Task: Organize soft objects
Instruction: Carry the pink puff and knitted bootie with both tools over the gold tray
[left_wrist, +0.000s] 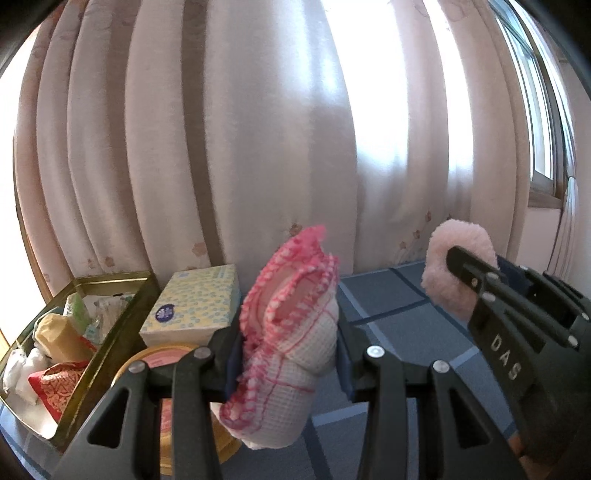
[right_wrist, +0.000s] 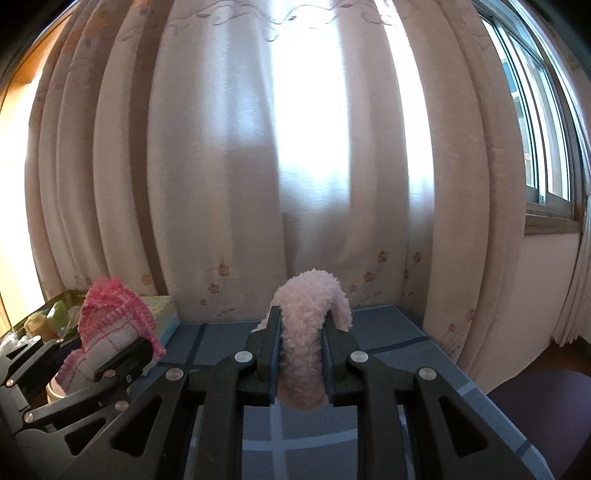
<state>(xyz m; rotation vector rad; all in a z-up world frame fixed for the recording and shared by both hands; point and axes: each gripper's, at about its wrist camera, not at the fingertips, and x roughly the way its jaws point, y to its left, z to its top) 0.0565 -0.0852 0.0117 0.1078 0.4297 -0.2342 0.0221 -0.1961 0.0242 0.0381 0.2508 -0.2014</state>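
Note:
My left gripper (left_wrist: 290, 363) is shut on a rolled white cloth with pink stitched trim (left_wrist: 291, 332), held up above the blue checked surface (left_wrist: 399, 325). That same cloth (right_wrist: 110, 325) and the left gripper (right_wrist: 122, 360) show at the lower left of the right wrist view. My right gripper (right_wrist: 301, 360) is shut on a fluffy pale pink piece (right_wrist: 304, 332), also lifted off the surface. From the left wrist view the fluffy piece (left_wrist: 456, 269) sits at the right, with the right gripper (left_wrist: 461, 269) clamped on it.
A gold tin box (left_wrist: 110, 332) with several soft items stands at the left, a dotted tissue box (left_wrist: 195, 302) beside it and a round gold tin (left_wrist: 166, 358) below that. Long pale curtains (left_wrist: 258, 147) hang behind, and a window (right_wrist: 535, 140) is at the right.

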